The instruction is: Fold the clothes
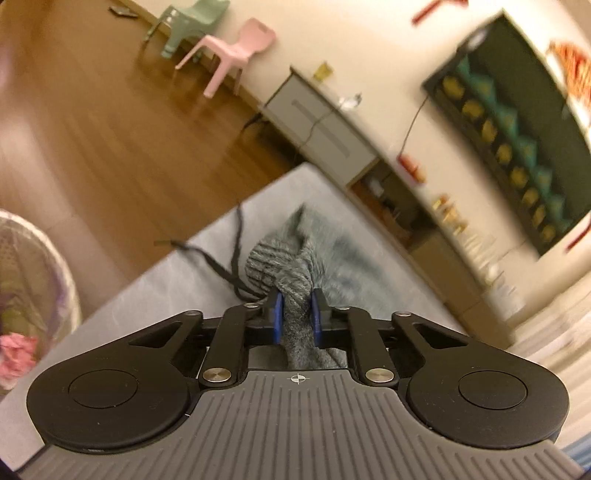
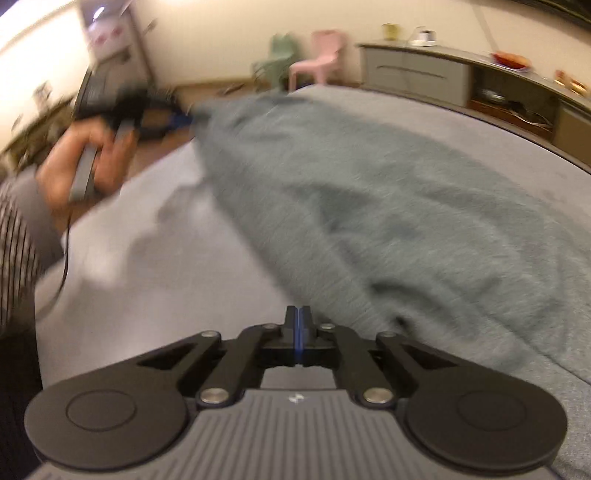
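Wooden floor (image 1: 110, 122) runs past a pale grey padded work surface (image 1: 155, 291), with a pink plastic child's chair (image 1: 236, 51) and a green plastic child's chair (image 1: 192, 22) against the cream wall and a low grey sideboard (image 1: 321, 125) beside them.

Grey knit garment (image 2: 388, 206) lies on the work surface as one long band. In the right wrist view its long axis runs diagonally, from the near right edge of the picture up to the far left, where it narrows to a raised corner. That corner ends at the left gripper (image 1: 297, 314), whose blue pads (image 1: 277, 317) pinch a bunched fold of the ribbed knit between them. Fabric hangs away from the pads toward the far end of the surface. A dark drawstring (image 1: 221, 266) trails off the garment onto the padding, to the left of the pinched fold.

Right gripper (image 2: 298, 332) has its blue pads pressed together with nothing between them. It sits just beside the near edge of the garment, over bare padding; contact cannot be judged.

A person's hand (image 2: 77, 170) grips the left tool's handle, with a striped sleeve (image 2: 14, 251) behind it. Both views are motion-blurred.
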A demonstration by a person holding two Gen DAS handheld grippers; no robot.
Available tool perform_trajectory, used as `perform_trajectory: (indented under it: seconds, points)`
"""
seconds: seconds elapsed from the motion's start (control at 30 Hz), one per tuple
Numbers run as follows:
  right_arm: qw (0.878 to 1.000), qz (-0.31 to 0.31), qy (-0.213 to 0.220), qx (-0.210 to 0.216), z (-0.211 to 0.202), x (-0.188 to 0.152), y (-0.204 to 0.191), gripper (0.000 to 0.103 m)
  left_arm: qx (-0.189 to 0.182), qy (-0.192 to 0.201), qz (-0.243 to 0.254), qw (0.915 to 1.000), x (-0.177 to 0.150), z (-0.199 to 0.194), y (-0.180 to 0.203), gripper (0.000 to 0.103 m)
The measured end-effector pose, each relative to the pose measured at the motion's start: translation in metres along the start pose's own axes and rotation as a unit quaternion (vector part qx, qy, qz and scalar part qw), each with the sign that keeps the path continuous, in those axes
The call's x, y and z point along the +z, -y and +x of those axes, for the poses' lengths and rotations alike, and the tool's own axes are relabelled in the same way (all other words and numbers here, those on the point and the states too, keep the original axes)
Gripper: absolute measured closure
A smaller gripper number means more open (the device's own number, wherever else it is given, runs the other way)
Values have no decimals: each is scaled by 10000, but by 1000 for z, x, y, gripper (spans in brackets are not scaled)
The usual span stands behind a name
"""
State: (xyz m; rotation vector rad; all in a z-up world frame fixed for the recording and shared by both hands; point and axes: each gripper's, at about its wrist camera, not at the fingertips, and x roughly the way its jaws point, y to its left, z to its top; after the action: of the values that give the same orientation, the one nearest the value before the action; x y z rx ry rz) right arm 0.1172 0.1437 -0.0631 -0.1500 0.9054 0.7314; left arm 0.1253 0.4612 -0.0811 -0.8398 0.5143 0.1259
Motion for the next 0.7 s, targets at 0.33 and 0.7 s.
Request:
perform_trajectory:
  seconds: [0.33, 0.7]
  points:
    - [9912, 861, 994, 125, -34, 12, 6, 44, 391, -51, 23, 9992, 5, -9, -6, 89]
    - [9994, 292, 62, 154, 7, -1, -23, 92, 199, -412, 1756, 9834, -44, -18, 74, 87]
